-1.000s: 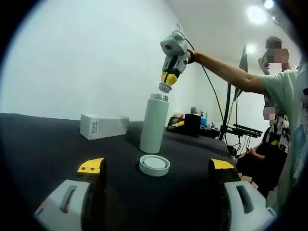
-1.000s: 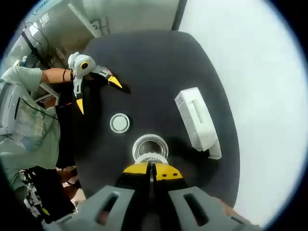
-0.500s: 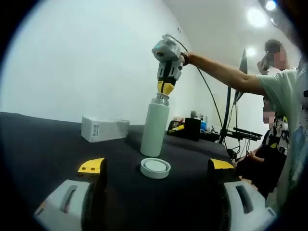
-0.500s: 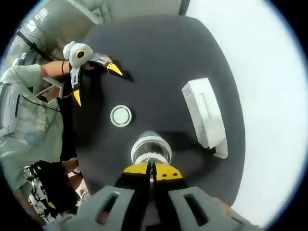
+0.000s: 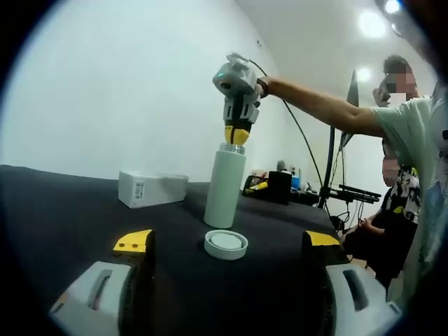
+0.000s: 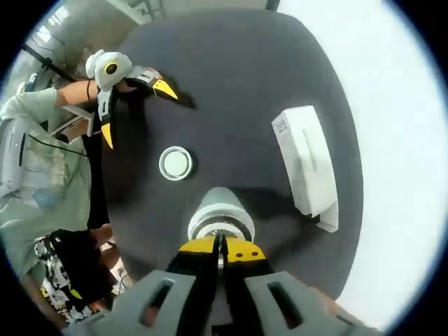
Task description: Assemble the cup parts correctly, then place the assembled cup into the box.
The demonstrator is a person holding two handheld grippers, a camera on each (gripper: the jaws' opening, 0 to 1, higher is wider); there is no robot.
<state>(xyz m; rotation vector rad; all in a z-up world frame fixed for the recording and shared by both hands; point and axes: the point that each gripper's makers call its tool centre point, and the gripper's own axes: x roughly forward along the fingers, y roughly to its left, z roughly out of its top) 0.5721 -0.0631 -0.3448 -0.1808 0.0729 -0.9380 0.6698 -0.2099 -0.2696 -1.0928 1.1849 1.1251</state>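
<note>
My right claw [image 6: 222, 246], pinched on a small insert, sits at the white cup body's [image 5: 225, 185] mouth; off-centre pressure could topple it. My left claw [image 5: 227, 241] gapes idle near the lid [image 5: 225, 244].

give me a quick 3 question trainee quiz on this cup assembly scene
1. True or false: the round lid lies flat on the black table, apart from the upright bottle.
2. Which gripper is at the bottle's mouth? A) left gripper B) right gripper
3. Fill in: the white box lies on its ____.

Key: 1 true; 2 B; 3 side
</note>
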